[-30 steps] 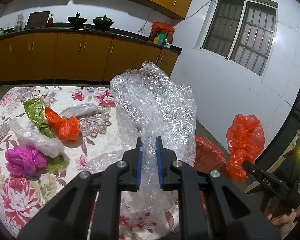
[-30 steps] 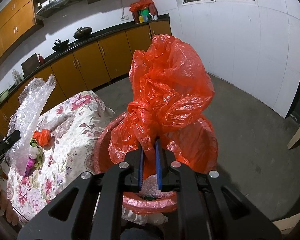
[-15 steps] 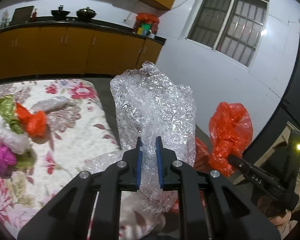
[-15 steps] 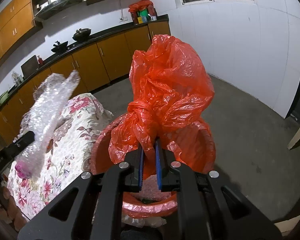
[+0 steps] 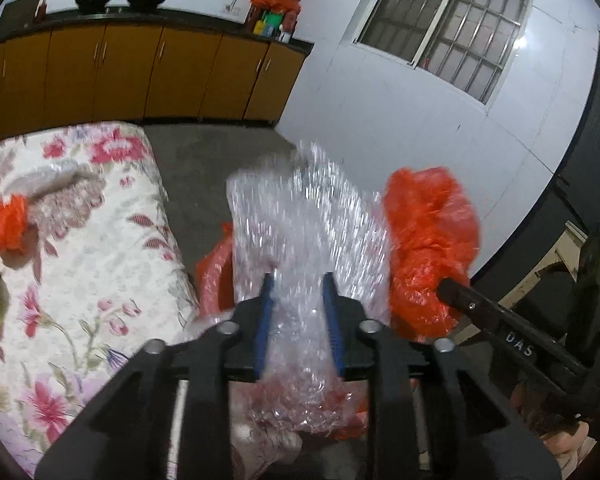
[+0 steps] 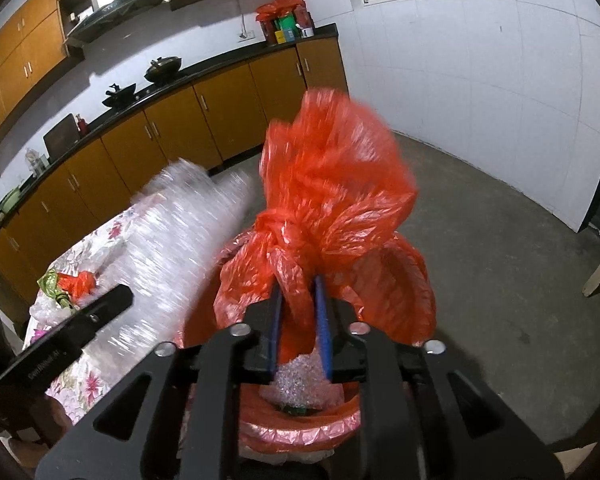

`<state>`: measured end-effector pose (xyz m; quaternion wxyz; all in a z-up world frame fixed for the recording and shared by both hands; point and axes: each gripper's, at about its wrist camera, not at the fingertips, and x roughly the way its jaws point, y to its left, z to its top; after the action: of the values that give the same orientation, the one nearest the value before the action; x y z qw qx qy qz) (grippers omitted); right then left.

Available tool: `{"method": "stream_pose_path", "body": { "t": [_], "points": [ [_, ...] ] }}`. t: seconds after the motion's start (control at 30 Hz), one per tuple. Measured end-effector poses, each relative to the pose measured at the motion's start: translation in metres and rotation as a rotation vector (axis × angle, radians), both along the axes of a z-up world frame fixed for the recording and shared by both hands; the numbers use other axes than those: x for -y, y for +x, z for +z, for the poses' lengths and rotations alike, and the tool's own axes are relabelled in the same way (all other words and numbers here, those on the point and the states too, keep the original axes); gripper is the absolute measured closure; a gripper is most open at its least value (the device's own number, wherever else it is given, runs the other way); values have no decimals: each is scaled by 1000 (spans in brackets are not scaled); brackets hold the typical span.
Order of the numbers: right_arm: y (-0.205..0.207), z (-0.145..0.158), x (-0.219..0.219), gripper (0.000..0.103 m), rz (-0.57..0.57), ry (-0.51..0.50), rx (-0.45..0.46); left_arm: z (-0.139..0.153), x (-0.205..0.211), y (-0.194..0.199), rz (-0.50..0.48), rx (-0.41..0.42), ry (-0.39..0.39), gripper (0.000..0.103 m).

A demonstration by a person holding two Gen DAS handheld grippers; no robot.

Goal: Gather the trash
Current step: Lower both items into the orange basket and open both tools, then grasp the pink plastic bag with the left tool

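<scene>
My left gripper has its jaws spread apart with a blurred sheet of clear bubble wrap between them, dropping over the red-lined trash bin. The bubble wrap also shows in the right wrist view beside the left gripper's finger. My right gripper is shut on a knotted orange plastic bag and holds it above the bin, which has bubble wrap inside. The orange bag also shows in the left wrist view.
A table with a floral cloth stands left of the bin and carries an orange bag and a clear bag. Wooden cabinets line the far wall. Bare concrete floor lies to the right.
My left gripper swung right off the table to above the bin and its jaws opened, and the bubble wrap is falling. The right gripper still holds the orange bag, a little lower.
</scene>
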<state>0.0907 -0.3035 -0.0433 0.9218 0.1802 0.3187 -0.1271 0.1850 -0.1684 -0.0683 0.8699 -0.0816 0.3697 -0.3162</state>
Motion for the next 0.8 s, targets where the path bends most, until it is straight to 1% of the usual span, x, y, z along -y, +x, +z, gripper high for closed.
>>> {"method": "stream_pose_path", "body": {
  "t": [0.03, 0.1, 0.13, 0.2, 0.3, 0.47, 0.53, 0.67, 0.8],
  "points": [
    [0, -1, 0, 74, -1, 2, -3, -3, 0, 1, 2, -9, 4, 71],
    [-4, -4, 2, 64, -9, 6, -6, -10, -4, 3, 13, -21, 18, 71],
    [-5, -5, 2, 63, -12, 9, -8, -12, -7, 3, 22, -25, 26, 71],
    [-8, -7, 4, 63, -18, 14, -15, -13, -16, 2, 42, -14, 42, 70],
    [-11, -8, 6, 63, -19, 17, -21, -12, -33, -4, 91, 26, 81, 61],
    [-9, -1, -1, 63, 7, 2, -14, -11, -66, -13, 176, 85, 161, 57],
    [-7, 1, -8, 63, 26, -3, -10, -10, -83, -15, 222, 100, 187, 53],
    [-1, 2, -23, 63, 68, 0, -9, -10, -119, -19, 313, 116, 225, 52],
    [7, 4, -44, 63, 122, -12, -14, -7, -167, -19, 435, 141, 270, 50]
  ]
}}
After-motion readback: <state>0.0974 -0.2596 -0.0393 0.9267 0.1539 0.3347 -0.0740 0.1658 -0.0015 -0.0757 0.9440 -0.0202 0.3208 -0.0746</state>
